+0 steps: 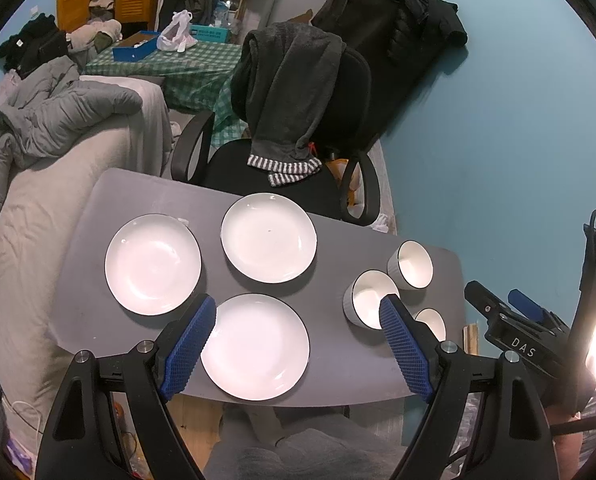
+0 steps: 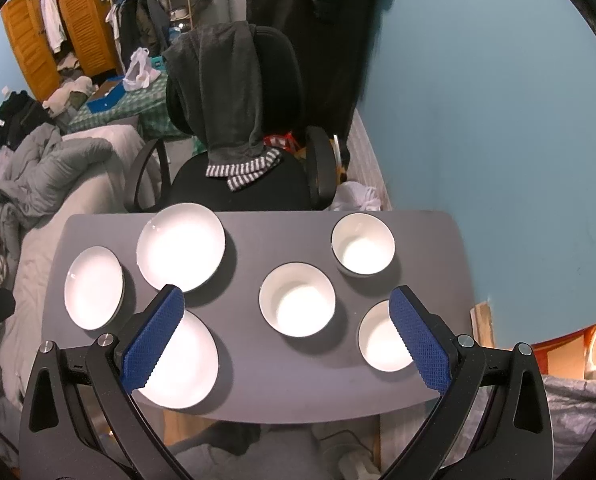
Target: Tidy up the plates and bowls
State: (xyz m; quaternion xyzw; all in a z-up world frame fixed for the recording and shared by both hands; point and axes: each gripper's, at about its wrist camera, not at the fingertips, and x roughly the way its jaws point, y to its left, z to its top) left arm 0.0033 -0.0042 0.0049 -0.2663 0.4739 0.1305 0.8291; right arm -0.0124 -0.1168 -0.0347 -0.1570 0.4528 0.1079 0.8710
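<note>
Both grippers hover above the grey desk, nothing picked up yet. Left gripper: jaws released, spread wide, empty. Right gripper: jaws released too, empty.

Landmark = middle bowl, sitting just fwd of the right gripper, between its pads. Far bowl is beyond it to the right, near bowl is right of it toward the desk's near edge, partly behind the right pad. 3 plates lie well left of the middle bowl; nearest plate is directly below the left gripper.

Judgement: right side is nearer the bowls, left nearer the plates. Plates and bowls are round, so no long axis; grip must take a rim
</note>
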